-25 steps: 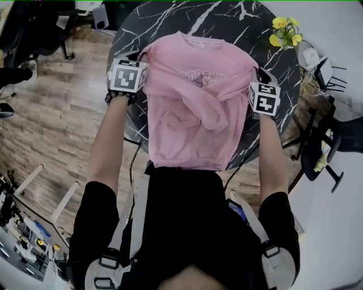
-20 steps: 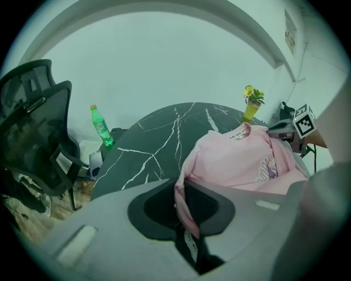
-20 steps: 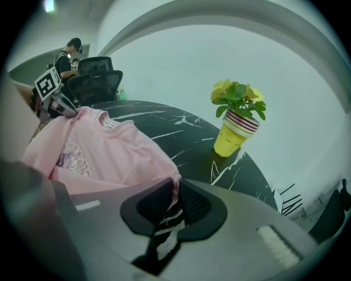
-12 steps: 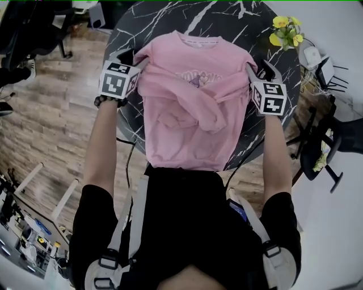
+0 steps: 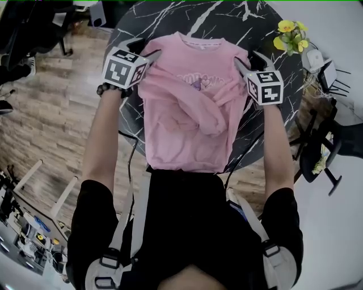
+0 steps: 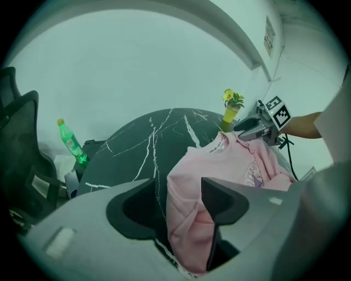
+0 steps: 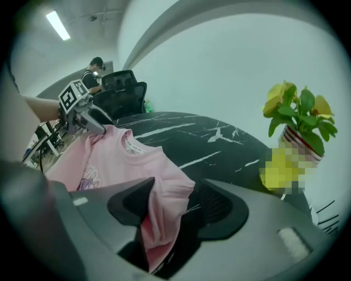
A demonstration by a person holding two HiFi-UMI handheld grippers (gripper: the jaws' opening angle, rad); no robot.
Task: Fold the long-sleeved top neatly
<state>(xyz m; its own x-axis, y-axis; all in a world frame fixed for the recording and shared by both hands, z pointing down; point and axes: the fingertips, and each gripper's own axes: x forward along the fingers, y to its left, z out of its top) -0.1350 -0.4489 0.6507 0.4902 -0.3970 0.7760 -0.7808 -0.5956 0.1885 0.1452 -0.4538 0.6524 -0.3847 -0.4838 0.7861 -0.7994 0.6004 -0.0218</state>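
A pink long-sleeved top (image 5: 187, 130) lies face up on the round black marble table (image 5: 170, 17), its sleeves (image 5: 207, 113) crossed over the chest and its hem hanging off the near edge. My left gripper (image 5: 144, 50) is at the top's left shoulder and my right gripper (image 5: 248, 61) at its right shoulder. Both pairs of jaws have just been opening. In the left gripper view the shoulder fold (image 6: 184, 214) sits loosely between the spread jaws of that gripper (image 6: 178, 186). The right gripper (image 7: 175, 189) likewise straddles slack pink cloth (image 7: 159, 219).
A pot of yellow flowers (image 5: 289, 34) stands at the table's far right edge. A green bottle (image 6: 71, 144) stands beyond the table's far left. Office chairs (image 7: 120, 93) and a person (image 7: 94, 71) are behind. Wooden floor (image 5: 51, 124) lies left of the table.
Both grippers' jaws have gone from shut to spread and let the shoulder edges go slack. Both grippers have shifted a little toward the far side of the table.
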